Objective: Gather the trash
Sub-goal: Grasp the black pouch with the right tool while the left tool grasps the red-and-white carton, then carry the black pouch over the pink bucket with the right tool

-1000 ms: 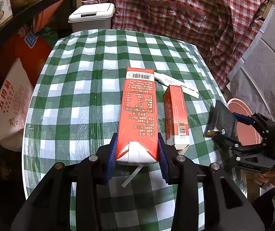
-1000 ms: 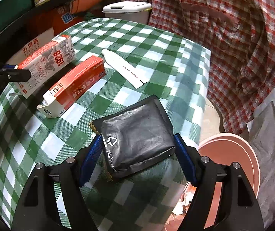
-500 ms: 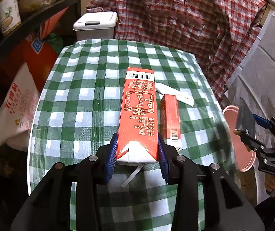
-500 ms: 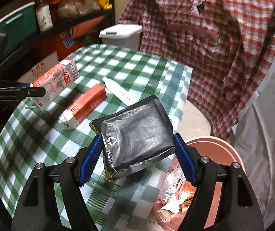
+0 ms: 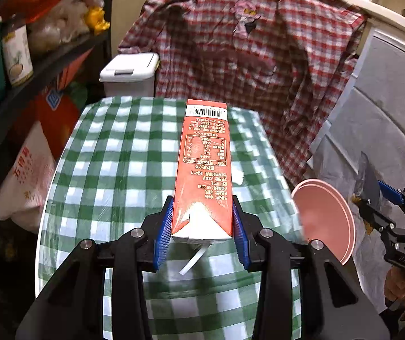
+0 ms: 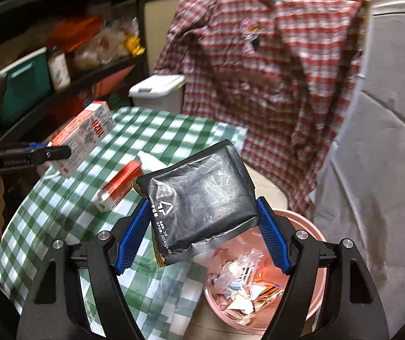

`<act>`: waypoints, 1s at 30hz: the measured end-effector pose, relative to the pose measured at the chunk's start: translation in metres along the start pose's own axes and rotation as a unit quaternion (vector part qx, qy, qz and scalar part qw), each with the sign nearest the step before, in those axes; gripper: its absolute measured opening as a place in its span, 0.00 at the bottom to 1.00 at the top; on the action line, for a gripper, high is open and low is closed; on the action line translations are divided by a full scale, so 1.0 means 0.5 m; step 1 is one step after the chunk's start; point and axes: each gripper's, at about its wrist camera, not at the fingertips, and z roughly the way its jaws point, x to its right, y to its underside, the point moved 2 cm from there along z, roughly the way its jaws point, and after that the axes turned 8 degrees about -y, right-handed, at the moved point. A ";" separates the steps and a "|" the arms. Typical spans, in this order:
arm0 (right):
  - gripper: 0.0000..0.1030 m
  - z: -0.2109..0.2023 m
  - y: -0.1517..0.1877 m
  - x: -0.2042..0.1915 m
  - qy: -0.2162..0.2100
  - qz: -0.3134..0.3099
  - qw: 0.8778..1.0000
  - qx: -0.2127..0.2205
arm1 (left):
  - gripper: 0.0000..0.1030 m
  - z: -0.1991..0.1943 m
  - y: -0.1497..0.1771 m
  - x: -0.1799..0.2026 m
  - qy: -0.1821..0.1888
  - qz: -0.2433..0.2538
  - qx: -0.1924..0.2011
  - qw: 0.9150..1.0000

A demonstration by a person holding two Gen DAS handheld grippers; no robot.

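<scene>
Since a second ago both loads have risen clear of the table (image 5: pixel 112 170). The left gripper (image 5: pixel 201 226) pinches the carton (image 5: pixel 204 170), which now hangs above the cloth. The right gripper (image 6: pixel 202 238) clamps the black pouch (image 6: pixel 199 195) and has swung toward the pink bin (image 6: pixel 310 226), now at 5 o'clock in its view, trash visible inside. The small red box (image 6: pixel 120 184) lies on the table at 9 o'clock. The drop looks close.
</scene>
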 end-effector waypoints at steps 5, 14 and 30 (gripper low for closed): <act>0.72 -0.040 0.008 0.041 0.031 0.026 0.999 0.025 | 0.37 -0.029 -0.008 0.034 0.008 0.002 0.026 1.000; 0.72 -0.099 0.024 0.128 0.090 0.082 0.990 0.069 | 0.37 -0.051 -0.018 0.099 0.019 0.010 0.056 0.998; 0.72 -0.124 0.050 0.211 0.117 0.120 0.983 0.081 | 0.37 -0.019 -0.016 0.195 0.032 0.031 0.053 0.998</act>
